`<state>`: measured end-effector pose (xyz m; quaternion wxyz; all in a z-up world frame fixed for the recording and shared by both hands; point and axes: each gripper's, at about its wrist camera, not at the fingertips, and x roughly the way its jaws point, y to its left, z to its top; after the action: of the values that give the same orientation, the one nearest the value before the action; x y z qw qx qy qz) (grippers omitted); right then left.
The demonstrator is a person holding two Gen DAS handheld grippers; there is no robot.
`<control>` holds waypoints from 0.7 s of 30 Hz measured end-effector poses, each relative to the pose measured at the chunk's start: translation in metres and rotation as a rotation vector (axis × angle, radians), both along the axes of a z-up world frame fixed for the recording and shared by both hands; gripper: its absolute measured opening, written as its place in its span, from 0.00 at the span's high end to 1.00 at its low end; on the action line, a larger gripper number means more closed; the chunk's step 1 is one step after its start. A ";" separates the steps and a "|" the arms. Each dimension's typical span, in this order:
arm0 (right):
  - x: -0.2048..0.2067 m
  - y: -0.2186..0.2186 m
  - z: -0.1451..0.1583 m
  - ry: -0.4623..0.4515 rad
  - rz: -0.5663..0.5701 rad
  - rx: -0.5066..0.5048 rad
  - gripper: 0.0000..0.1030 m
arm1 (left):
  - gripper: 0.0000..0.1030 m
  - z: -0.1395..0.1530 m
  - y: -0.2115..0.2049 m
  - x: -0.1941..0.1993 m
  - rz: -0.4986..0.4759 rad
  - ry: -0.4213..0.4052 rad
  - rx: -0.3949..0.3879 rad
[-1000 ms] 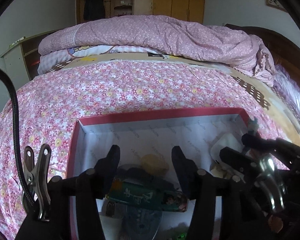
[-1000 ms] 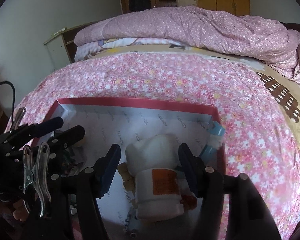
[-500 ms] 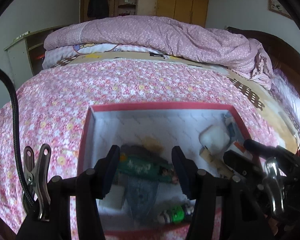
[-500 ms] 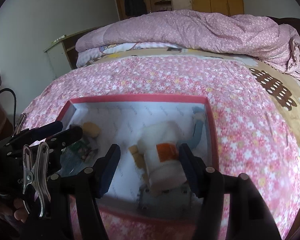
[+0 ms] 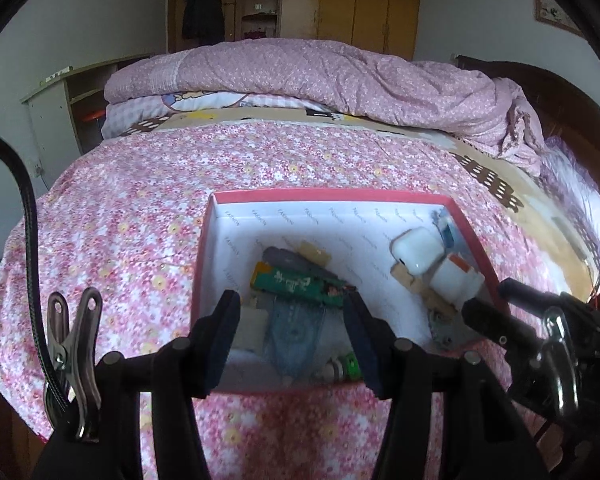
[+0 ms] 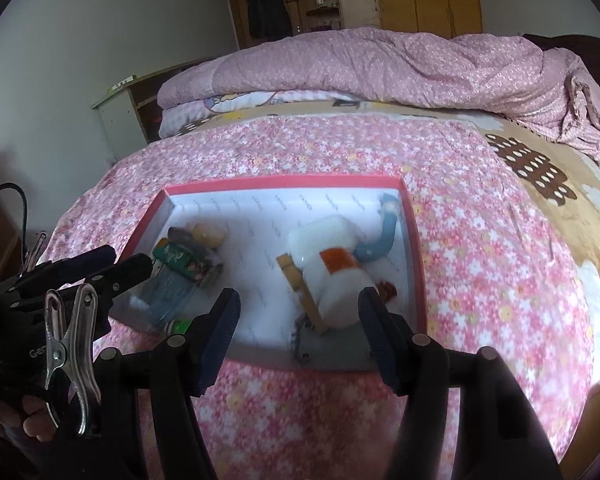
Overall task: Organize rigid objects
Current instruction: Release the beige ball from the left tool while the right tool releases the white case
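Observation:
A red-rimmed box (image 5: pixel 332 196) with a white inside lies on the flowered bedspread; it also shows in the right wrist view (image 6: pixel 284 182). In it lie a green packet (image 5: pixel 300 286), a white bottle with an orange label (image 6: pixel 336 280), a white case (image 5: pixel 418 248), a blue tube (image 6: pixel 384 240), a wooden peg (image 6: pixel 300 288) and a small green-capped item (image 5: pixel 346 366). My left gripper (image 5: pixel 292 340) is open and empty above the box's near left part. My right gripper (image 6: pixel 300 332) is open and empty above the box's near edge, close to the white bottle.
The box sits near the front edge of the bed. A folded pink quilt (image 5: pixel 320 80) lies at the far end. A shelf unit (image 5: pixel 60 104) stands to the left, wardrobes (image 5: pixel 364 4) behind. A black cable (image 5: pixel 32 240) hangs at left.
Both grippers have pulled back and up from the box, so the whole box now shows. Both stay open and empty. The objects inside have not moved.

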<state>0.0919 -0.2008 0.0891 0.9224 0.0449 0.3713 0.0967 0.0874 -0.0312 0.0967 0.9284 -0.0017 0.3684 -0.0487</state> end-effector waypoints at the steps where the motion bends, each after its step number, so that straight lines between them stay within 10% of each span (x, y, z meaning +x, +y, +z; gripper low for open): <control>1: -0.002 0.000 0.000 0.001 -0.002 -0.001 0.39 | 0.45 0.001 0.000 -0.003 0.000 -0.002 0.004; 21: -0.062 -0.012 -0.024 0.071 -0.061 -0.011 0.39 | 0.45 -0.033 -0.010 -0.059 -0.002 0.074 0.019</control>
<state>0.0296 -0.2128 0.0651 0.9113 0.0545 0.4028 0.0648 0.0281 -0.0408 0.0635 0.9141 0.0056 0.4029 -0.0459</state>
